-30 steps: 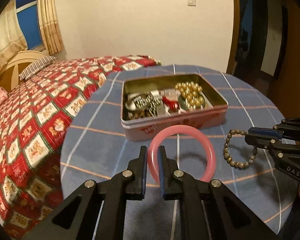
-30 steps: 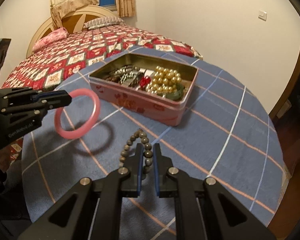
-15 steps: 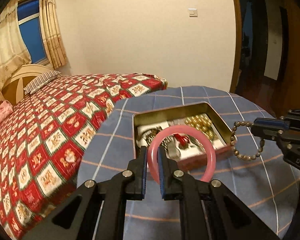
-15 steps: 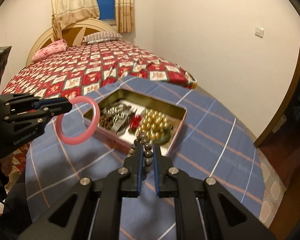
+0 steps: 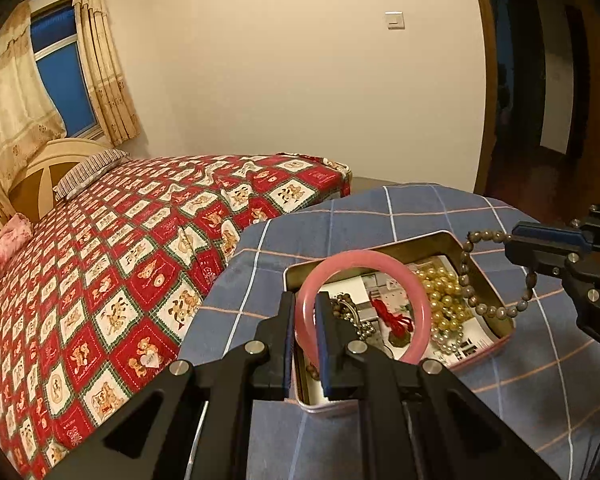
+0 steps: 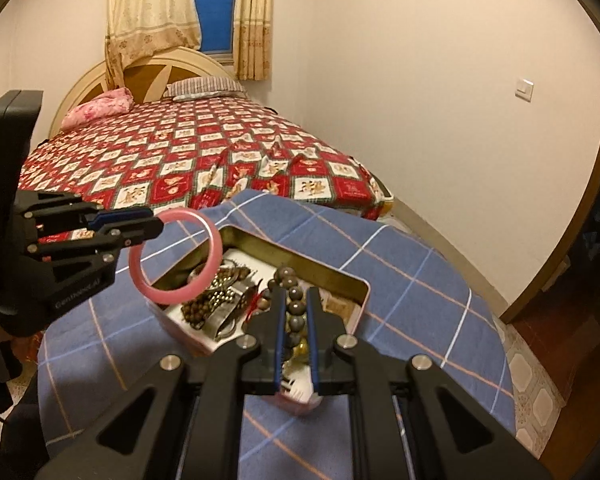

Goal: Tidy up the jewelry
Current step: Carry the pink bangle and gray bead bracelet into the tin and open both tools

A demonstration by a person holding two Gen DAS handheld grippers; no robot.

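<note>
My left gripper (image 5: 303,304) is shut on a pink bangle (image 5: 414,284), which hangs upright over the near left part of an open tin (image 5: 496,312). The same bangle (image 6: 180,296) shows at the left in the right wrist view, pinched by the left gripper (image 6: 156,226). My right gripper (image 6: 294,300) is shut on a brown bead bracelet (image 6: 294,312) held above the tin (image 6: 300,258). In the left wrist view that bracelet (image 5: 496,311) dangles from the right gripper (image 5: 514,240) over the tin's right end. The tin holds gold beads (image 5: 440,292), a red cord and metal chains.
The tin stands on a round table with a blue checked cloth (image 5: 380,216). A bed with a red patterned cover (image 5: 140,240) lies close on the left. A wooden door frame (image 6: 572,240) and tiled floor are to the right.
Both grippers have risen and moved forward, from low over the cloth in front of the tin to above the tin, carrying the bangle and the bead bracelet with them.
</note>
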